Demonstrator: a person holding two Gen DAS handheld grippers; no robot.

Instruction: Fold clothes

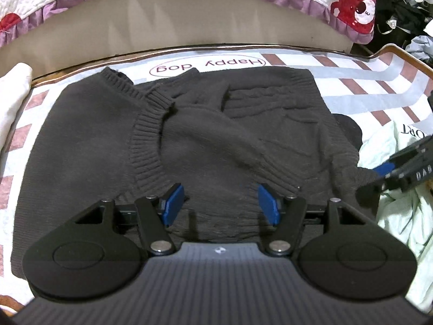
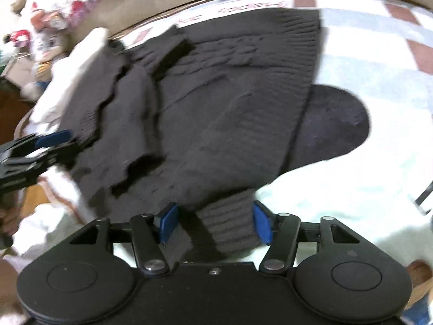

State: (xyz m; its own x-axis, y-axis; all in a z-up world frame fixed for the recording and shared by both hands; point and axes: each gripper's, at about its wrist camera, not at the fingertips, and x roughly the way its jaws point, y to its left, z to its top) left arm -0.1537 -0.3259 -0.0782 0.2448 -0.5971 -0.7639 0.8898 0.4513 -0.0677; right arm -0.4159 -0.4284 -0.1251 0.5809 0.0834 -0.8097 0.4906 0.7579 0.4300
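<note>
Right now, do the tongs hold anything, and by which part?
Nothing is held. The left tongs stand open over the dark sweater; the right tongs are open around its ribbed cuff.

A table with a printed striped cover [image 1: 351,70] is carrying a dark knit sweater [image 1: 108,140], lying flat, beside pale green clothing [image 1: 392,216].

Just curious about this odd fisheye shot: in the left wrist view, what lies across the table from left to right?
White cloth → dark knit sweater → the other hand-held gripper, over a pale green garment.
</note>
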